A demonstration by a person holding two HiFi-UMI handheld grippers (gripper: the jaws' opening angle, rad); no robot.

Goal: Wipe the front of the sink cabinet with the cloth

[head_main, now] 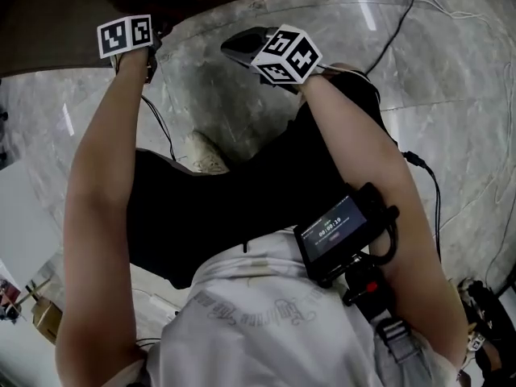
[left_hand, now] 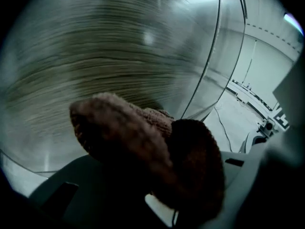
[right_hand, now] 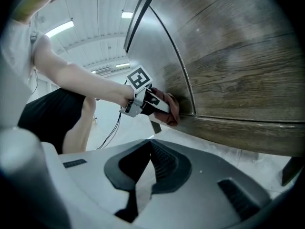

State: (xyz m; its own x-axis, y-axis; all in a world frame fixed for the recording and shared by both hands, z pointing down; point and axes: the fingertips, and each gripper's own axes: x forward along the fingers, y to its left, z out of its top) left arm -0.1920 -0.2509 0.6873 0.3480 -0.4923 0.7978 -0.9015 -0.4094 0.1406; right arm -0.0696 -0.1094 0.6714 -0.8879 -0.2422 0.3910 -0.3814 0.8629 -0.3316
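A brown knitted cloth (left_hand: 143,142) is bunched in my left gripper (left_hand: 159,199), which is shut on it. The cloth presses against the wood-grain cabinet front (left_hand: 119,56). In the right gripper view the left gripper (right_hand: 143,100) holds the cloth (right_hand: 170,109) low on the cabinet door (right_hand: 238,75), just above the plinth (right_hand: 248,132). My right gripper (right_hand: 150,140) hangs back from the cabinet, shut with nothing in it. In the head view the left gripper's marker cube (head_main: 125,35) sits at the dark cabinet (head_main: 56,14) and its jaws are hidden. The right gripper (head_main: 242,45) is over the floor.
Grey marble floor (head_main: 451,95) lies in front of the cabinet, with black cables (head_main: 407,22) trailing across it at the right. A cabinet leg (right_hand: 288,168) stands at the right. A small screen device (head_main: 339,232) is strapped to the right forearm. A cardboard box (head_main: 44,317) sits at the lower left.
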